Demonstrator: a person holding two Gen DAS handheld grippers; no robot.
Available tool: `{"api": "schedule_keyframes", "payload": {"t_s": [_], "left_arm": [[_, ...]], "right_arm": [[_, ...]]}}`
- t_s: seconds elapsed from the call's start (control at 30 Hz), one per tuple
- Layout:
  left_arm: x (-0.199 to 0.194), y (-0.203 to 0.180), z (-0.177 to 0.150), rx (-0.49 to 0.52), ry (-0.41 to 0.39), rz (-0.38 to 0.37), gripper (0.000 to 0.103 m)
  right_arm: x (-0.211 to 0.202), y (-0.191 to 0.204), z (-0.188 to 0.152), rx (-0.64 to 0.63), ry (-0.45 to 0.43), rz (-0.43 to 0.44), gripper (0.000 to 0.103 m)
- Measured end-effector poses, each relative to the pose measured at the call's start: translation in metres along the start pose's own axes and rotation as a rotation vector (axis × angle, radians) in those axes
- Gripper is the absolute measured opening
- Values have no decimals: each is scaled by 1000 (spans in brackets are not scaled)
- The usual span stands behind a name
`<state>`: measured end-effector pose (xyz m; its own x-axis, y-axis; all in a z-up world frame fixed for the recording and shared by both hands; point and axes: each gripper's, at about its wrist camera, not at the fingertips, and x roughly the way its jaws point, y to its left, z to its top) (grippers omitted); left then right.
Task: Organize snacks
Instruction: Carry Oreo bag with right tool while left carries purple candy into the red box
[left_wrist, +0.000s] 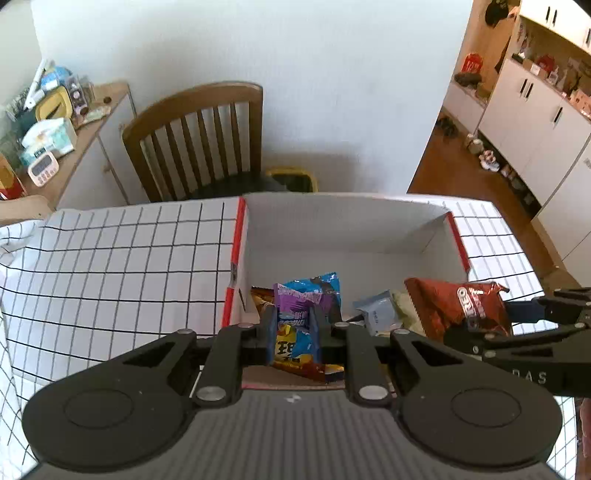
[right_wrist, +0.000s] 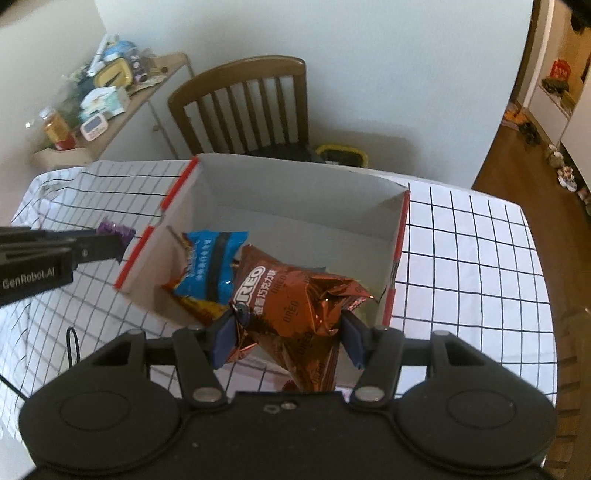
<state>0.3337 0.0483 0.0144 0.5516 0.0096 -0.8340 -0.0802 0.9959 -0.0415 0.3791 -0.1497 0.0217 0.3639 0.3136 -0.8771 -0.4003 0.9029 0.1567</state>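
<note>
Two grippers over a white cardboard box (right_wrist: 295, 206) on the checked-cloth desk (left_wrist: 110, 258). Right gripper (right_wrist: 286, 332), fingers clamped on a brown Oreo bag (right_wrist: 295, 306) above the box's near edge. Left gripper (left_wrist: 293, 328), fingers pressed together on a purple-and-blue snack packet (left_wrist: 295, 325). Below, in the box: blue packet (right_wrist: 210, 266).

Left gripper (left_wrist: 293, 325) pinched tight on purple packet (left_wrist: 295, 314); right gripper (right_wrist: 288, 332) clamps Oreo bag (right_wrist: 295, 310), both above box (right_wrist: 295, 192).
</note>
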Motion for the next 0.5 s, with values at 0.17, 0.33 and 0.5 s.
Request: {"api": "schedule_keyframes", "payload": {"t_s": [0.17, 0.33, 0.5], "left_arm": [[27, -8, 1, 13, 43, 8, 17], [52, -9, 0, 18, 84, 22, 17], [68, -7, -2, 10, 118, 21, 17]], "right_arm": [[26, -9, 8, 25, 23, -10, 58], [51, -12, 14, 37, 49, -18, 59], [74, -12, 15, 34, 77, -23, 59]]}}
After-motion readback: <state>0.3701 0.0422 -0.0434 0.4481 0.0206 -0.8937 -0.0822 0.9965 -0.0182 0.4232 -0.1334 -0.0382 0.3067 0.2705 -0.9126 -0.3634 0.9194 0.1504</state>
